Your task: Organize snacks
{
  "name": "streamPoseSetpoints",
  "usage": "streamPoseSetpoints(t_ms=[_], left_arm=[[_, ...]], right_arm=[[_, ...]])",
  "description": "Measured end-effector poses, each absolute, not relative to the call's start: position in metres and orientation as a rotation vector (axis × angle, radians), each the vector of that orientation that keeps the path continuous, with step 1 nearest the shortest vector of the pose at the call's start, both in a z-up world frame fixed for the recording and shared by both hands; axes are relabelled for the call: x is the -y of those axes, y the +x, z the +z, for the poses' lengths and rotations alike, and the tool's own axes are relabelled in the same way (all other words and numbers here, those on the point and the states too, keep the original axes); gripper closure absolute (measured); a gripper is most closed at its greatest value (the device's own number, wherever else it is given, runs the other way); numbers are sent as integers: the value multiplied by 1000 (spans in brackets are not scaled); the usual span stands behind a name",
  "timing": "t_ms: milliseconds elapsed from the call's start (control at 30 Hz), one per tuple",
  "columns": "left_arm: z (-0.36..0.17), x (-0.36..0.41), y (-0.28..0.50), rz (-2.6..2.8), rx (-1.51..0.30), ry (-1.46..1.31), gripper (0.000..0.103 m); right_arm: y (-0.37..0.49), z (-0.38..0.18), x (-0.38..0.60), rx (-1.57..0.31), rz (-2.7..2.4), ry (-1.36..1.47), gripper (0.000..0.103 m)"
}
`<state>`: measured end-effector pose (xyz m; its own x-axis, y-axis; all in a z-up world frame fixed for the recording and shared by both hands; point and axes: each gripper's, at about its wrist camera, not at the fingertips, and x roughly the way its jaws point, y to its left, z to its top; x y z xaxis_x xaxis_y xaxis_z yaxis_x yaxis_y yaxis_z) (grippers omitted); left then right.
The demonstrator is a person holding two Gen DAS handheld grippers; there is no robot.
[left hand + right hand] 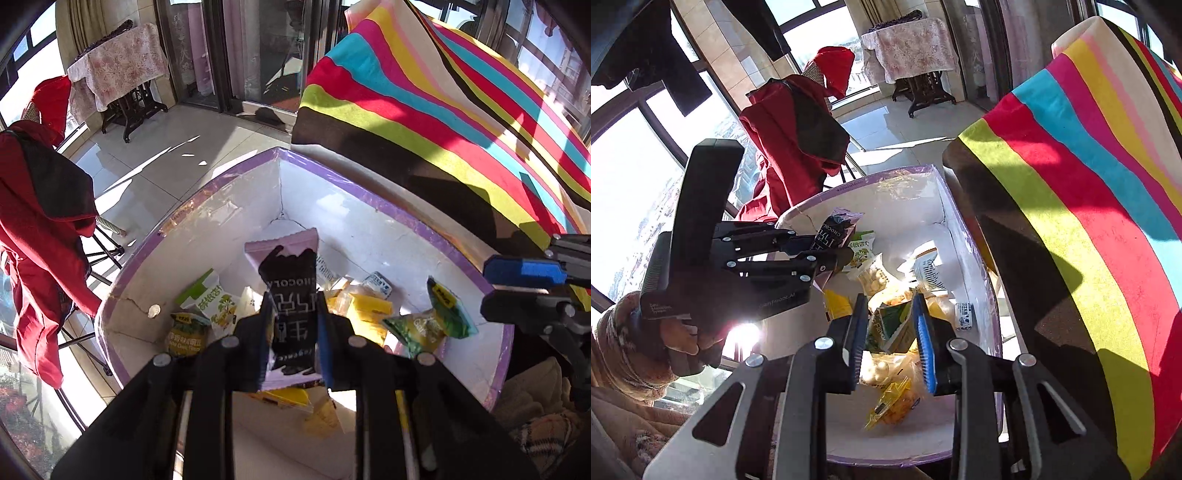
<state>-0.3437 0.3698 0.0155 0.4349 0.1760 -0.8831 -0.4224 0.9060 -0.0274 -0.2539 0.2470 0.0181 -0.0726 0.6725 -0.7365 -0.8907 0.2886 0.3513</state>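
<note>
A white box with a purple rim [369,199] holds several snack packets. My left gripper [294,306] is shut on a purple and black chocolate bar packet [284,258] and holds it upright over the box. In the right wrist view the same left gripper [831,251] grips that packet [836,229] at the box's far left rim [820,195]. My right gripper [890,317] hangs open over the box with its blue pads apart. A green snack packet [890,328] lies below it, free of the pads. In the left wrist view the right gripper [487,290] sits at the box's right edge, beside that green packet [432,321].
A bright striped cloth [443,110] drapes over furniture right behind the box. A chair with a red jacket [44,221] stands to the left. A small table under a floral cloth [118,62] is across the tiled floor. A person's hand [679,339] holds the left gripper's handle.
</note>
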Motion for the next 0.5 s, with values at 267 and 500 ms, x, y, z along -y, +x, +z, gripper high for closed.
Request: streamPoseSetpoints(t_ms=[267, 500], left_arm=[[94, -355, -384, 391, -609, -158, 1], [93, -343, -358, 458, -789, -136, 1]], right_arm=[[-254, 36, -230, -916, 1199, -312, 16], [-237, 35, -236, -1294, 1070, -318, 16]])
